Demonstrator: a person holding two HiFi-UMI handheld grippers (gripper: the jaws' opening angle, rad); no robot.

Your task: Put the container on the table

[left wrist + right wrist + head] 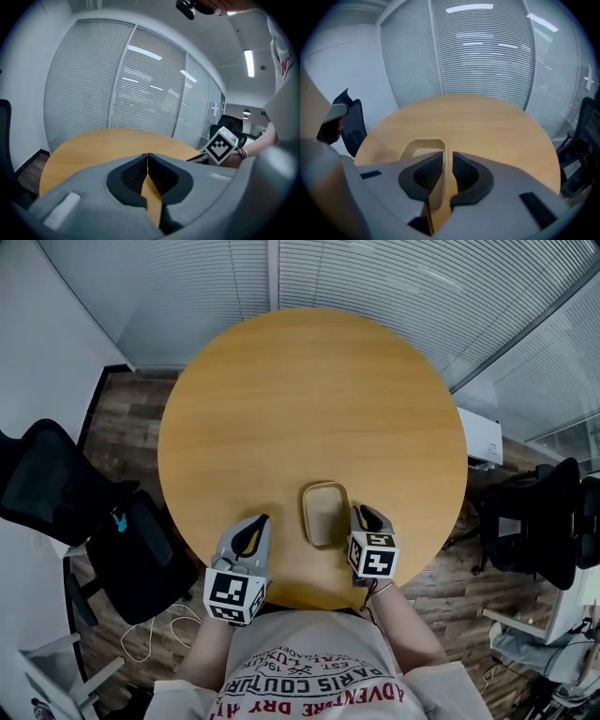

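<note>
**Container (324, 514) standing on the counter (309, 399), right jaws slack around its wall**

Closest to us, the left gripper (261, 519) was just left of the container. Its jaws met at the tips and had nothing between them. The right gripper (362, 512) was at the container's right side with its jaws a narrow gap apart. The container's right wall ran up through that gap, close to the left pad and clear of the right one, so we saw no squeeze on it.

The container was a tan, open tub with rounded corners. It stood upright on the round wooden counter between the two grippers, near the edge on our side. Well left of the container, off the counter, was a black office chair (56, 488). Far beyond the container, slatted blinds (375, 277) covered the glass walls.
</note>
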